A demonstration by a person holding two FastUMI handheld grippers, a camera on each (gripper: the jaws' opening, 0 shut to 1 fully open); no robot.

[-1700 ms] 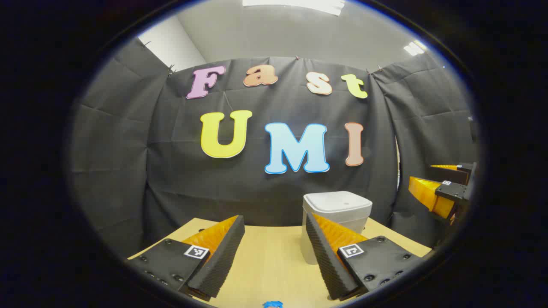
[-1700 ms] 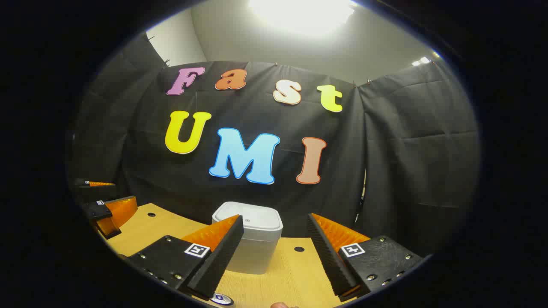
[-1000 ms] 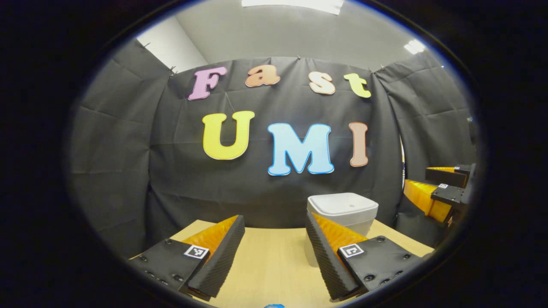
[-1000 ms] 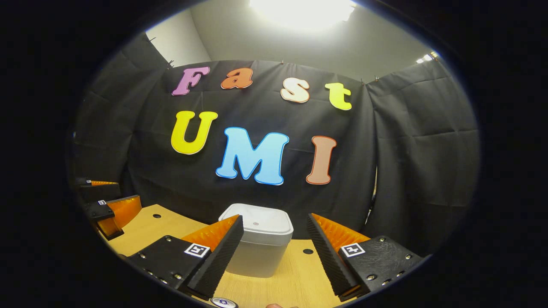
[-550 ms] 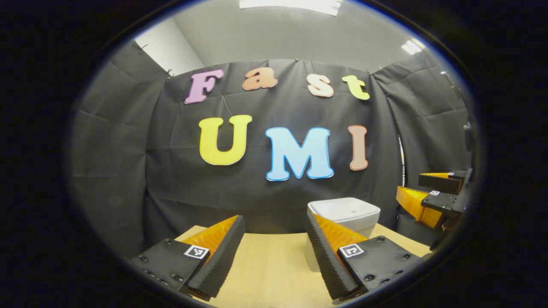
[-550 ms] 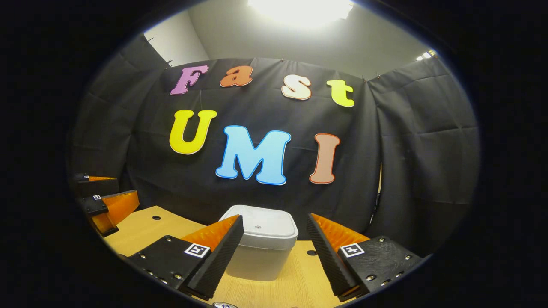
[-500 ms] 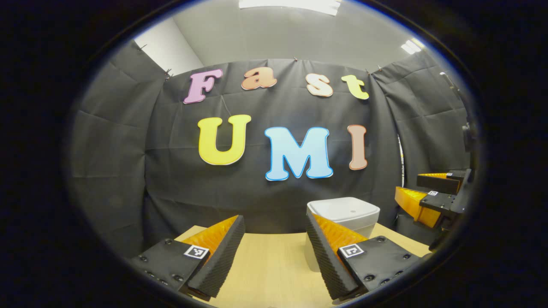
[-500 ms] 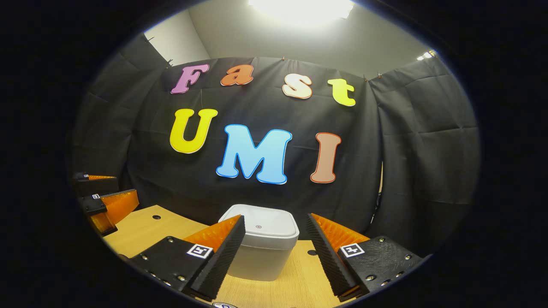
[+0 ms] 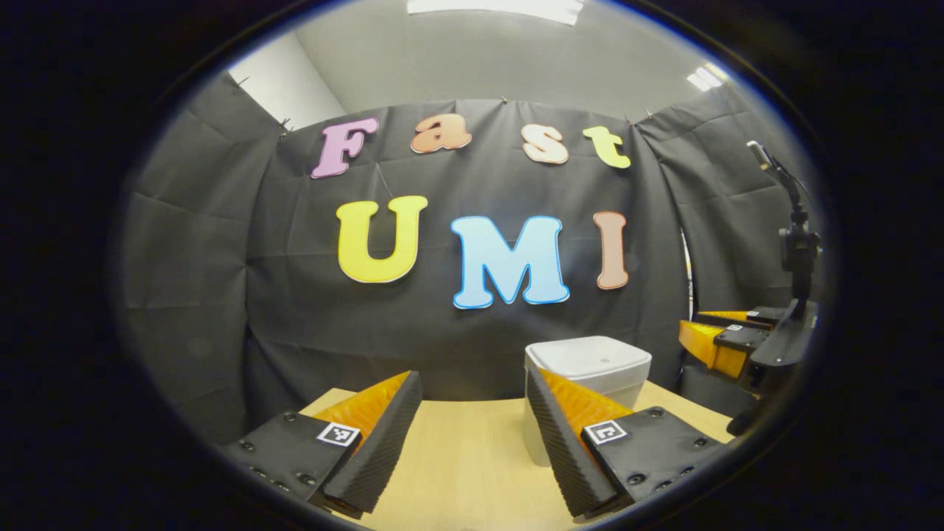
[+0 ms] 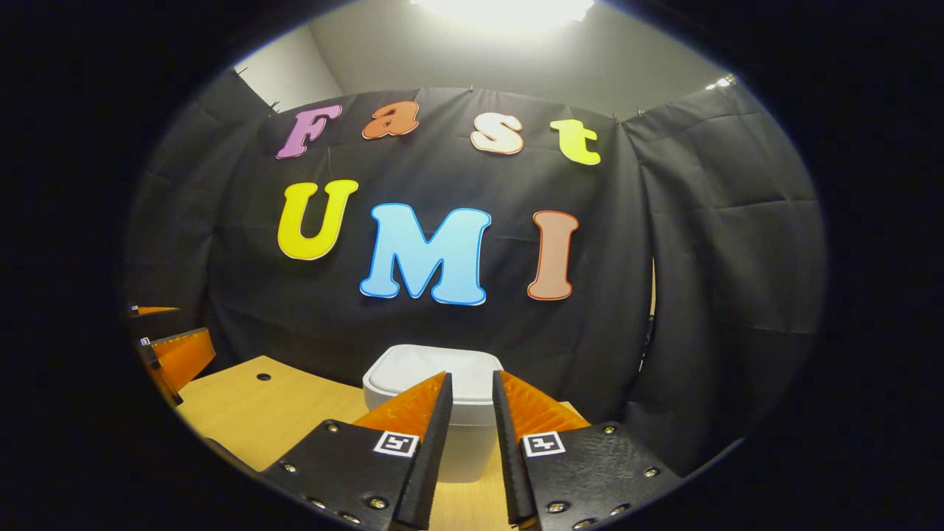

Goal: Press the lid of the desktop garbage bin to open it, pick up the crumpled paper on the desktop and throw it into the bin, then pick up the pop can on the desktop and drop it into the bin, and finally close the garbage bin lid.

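The white desktop bin (image 9: 590,361) stands on the wooden table (image 9: 472,457) with its lid down, just behind my left gripper's right finger. My left gripper (image 9: 472,435) hangs open over the table with nothing between its fingers. In the right gripper view the bin (image 10: 413,372) sits straight ahead. My right gripper (image 10: 472,387) points at its lid from in front and above. Its jaws are drawn almost together, leaving a narrow slit with nothing in it. The right gripper (image 9: 726,335) also appears at the right edge of the left gripper view, beside the bin.
The left gripper (image 10: 177,354) shows at the far left of the right gripper view, over the table's left part. A small round hole (image 10: 263,377) marks the tabletop (image 10: 295,413). The black cloth wall stands close behind the bin.
My right gripper's jaws have closed from wide open to nearly together, and it has moved in over the bin. The left gripper has stayed open and barely shifted.
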